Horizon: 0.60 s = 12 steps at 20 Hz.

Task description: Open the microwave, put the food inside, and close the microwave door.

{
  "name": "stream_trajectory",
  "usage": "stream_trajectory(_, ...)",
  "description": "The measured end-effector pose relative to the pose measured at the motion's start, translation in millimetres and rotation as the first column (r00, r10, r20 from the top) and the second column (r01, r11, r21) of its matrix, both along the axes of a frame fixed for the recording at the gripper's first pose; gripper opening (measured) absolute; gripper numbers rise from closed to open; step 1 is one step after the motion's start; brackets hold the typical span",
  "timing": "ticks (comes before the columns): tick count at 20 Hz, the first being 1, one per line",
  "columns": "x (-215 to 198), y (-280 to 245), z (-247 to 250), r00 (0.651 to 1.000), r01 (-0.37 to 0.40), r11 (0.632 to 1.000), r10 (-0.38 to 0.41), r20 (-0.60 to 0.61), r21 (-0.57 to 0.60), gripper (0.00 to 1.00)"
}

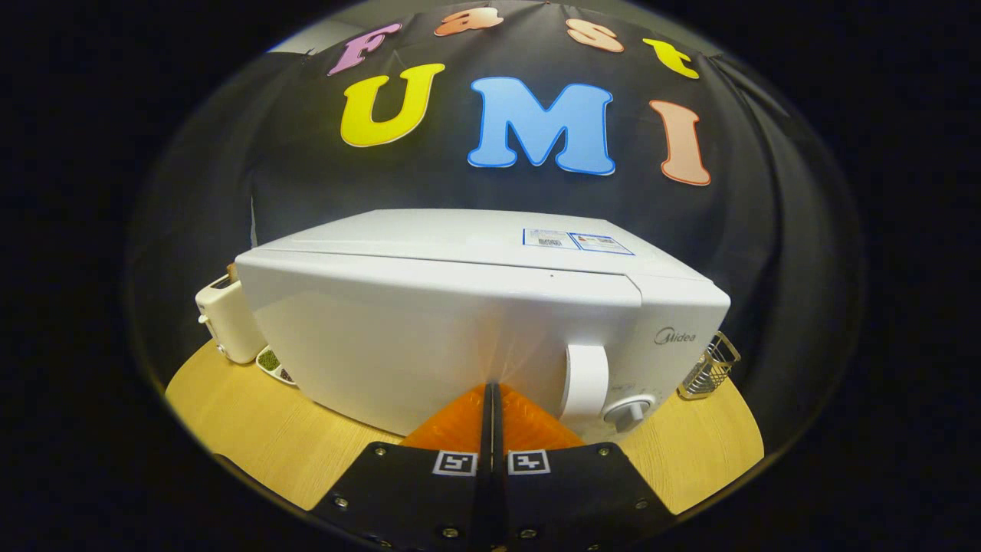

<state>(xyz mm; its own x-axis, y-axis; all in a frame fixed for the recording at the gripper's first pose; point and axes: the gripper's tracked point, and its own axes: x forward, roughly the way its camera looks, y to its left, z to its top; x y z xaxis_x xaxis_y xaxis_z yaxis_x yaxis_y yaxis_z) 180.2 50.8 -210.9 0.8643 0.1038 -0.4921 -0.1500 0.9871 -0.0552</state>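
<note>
- Tongs (490, 386) are pressed together with nothing between them, tips at or touching the microwave door's (398, 345) lower front, just left of the handle (586, 381).
- Left to right on the desk (253, 429): a toaster (226, 318), a small dish (274, 364) beside it, the closed microwave (475, 307), then a wire basket (709, 368).
- No food is in sight, so opening or a final push shut both fit.
- To open: spread the fingers, shift right, hook the handle and pull steadily outward.
- To shut: press flat and square until it latches.
</note>
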Motion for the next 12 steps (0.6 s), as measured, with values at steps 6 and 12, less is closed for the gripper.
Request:
stream_trajectory(6,-7.3,8.4,7.9,1.0,-0.007,1.0,0.007,0.028,-0.008,0.02)
stream_trajectory(12,-48.6,21.4,45.4,0.994,-0.05,0.999,0.052,0.092,-0.021,0.02)
